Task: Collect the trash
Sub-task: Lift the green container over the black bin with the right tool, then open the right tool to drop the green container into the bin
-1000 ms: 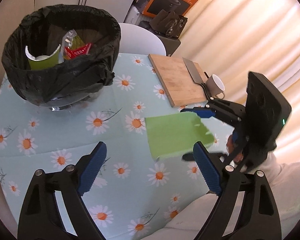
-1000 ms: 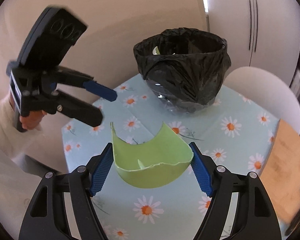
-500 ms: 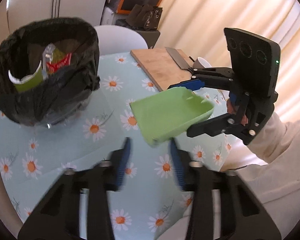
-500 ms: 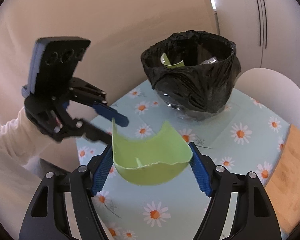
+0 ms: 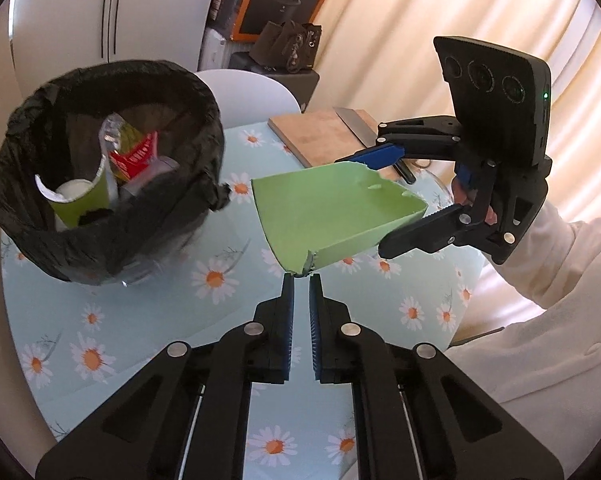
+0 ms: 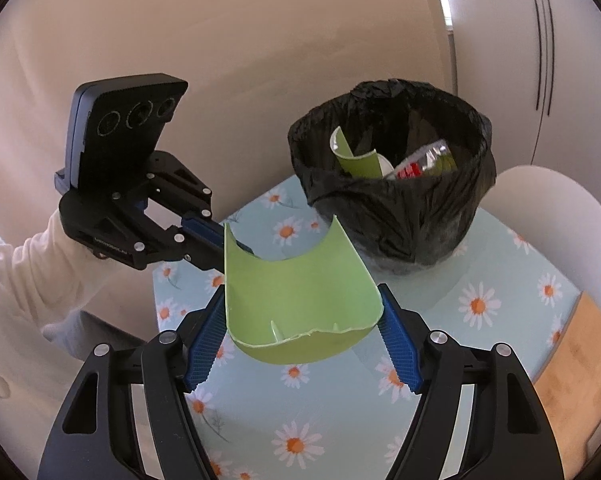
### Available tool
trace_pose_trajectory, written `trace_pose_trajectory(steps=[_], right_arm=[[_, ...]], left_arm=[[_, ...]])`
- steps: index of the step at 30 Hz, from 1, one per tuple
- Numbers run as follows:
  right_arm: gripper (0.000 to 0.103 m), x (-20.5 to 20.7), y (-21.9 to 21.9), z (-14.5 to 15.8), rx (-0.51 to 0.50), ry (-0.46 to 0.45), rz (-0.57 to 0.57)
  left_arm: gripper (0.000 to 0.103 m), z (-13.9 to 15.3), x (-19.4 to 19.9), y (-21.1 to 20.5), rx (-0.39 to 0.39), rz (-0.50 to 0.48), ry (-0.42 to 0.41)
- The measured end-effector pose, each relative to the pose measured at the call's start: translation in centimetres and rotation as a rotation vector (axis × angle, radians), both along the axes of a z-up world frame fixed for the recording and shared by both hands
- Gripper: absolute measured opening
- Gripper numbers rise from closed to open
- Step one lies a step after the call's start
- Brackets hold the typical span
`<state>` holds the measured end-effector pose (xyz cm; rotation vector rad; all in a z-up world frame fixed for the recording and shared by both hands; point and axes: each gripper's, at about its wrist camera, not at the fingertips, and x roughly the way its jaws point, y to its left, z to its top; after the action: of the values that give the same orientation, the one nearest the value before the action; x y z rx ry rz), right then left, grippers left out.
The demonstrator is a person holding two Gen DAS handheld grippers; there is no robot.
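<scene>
The trash job looks partly done. The black trash bag (image 5: 108, 168) sits on the far left of the table (image 5: 140, 320), and it already has things in it: a torn green cup piece (image 5: 80, 204) and a red and silver wrapper (image 5: 134, 156).

One more piece of trash is up in the air, not in the bag yet. It is a torn green cup piece (image 6: 300, 300), curved like a scoop. The right gripper (image 6: 300, 344) holds it. Its blue fingers (image 6: 206, 344) press on both sides of the piece, so they stand wide but are gripping it.

The left gripper (image 5: 301, 280) is squeezed almost all the way shut. Its tips sit right at the torn bottom corner of the green piece. In the left wrist view it looks like they pinch that corner, but I cannot tell for sure. In the right wrist view the left gripper (image 6: 236, 244) reaches in behind the piece's left edge.

The piece hangs over the table, near the bag but to the right of it and not over the opening.

What is left, I think: move the green piece over the bag and let it drop in. I see no other trash on the daisy cloth. A wooden board (image 5: 316, 136) with a knife (image 5: 356, 128) lies far right; these do not look like trash.
</scene>
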<state>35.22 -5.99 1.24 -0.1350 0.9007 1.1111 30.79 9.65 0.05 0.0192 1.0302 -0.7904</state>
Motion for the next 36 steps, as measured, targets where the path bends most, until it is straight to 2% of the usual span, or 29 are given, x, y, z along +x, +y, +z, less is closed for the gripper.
trace_pose_trajectory(steps=[10, 17, 27, 36], right_arm=[[0.067, 2.7, 2.5, 3.1, -0.023, -0.062, 0.037], [0.067, 5.4, 3.8, 3.7, -0.042, -0.085, 0.057], [0.067, 9.3, 5.6, 2.5, -0.059, -0.074, 0.066], [0.067, 13.4, 7.7, 0.8, -0.094, -0.061, 0.072]], left_arm=[[0.008, 1.5, 2.0, 1.7, 0.017, 0.026, -0.053], [0.008, 2.1, 3.9, 3.4, 0.018, 0.034, -0.068], [0.008, 1.6, 7.2, 5.4, 0.045, 0.008, -0.063], [0.008, -0.4, 11.1, 6.8, 0.058, -0.008, -0.034]])
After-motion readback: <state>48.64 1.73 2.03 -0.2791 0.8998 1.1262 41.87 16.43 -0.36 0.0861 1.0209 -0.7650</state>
